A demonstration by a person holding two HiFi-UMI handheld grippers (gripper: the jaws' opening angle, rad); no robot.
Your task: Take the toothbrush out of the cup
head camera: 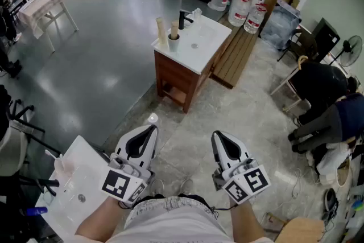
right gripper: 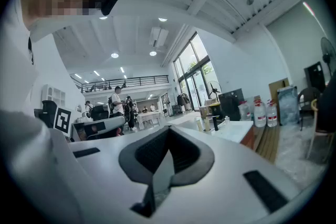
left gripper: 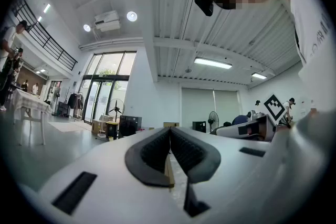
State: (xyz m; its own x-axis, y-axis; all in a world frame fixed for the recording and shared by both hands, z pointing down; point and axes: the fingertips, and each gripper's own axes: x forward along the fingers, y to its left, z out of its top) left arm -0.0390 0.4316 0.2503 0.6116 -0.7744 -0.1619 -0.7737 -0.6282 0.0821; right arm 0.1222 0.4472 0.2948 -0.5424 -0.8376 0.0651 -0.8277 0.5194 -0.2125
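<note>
A white cup (head camera: 173, 42) with a beige toothbrush (head camera: 174, 29) standing in it sits on the left end of a white-topped wooden vanity (head camera: 200, 51), far ahead across the floor. Beside it are a taller beige tube (head camera: 161, 32) and a black faucet (head camera: 182, 20). My left gripper (head camera: 149, 129) and right gripper (head camera: 218, 137) are held close to my body, far from the vanity, both shut and empty. The left gripper view shows its jaws (left gripper: 169, 131) pressed together. In the right gripper view the jaws (right gripper: 168, 131) are shut too, with the cup (right gripper: 207, 125) small in the distance.
A second white basin (head camera: 77, 176) lies at my lower left. Water bottles (head camera: 245, 8) and a wooden pallet (head camera: 236, 53) stand behind the vanity. A person (head camera: 324, 94) bends over at the right near chairs and a fan (head camera: 352, 49). A white table (head camera: 48, 4) stands far left.
</note>
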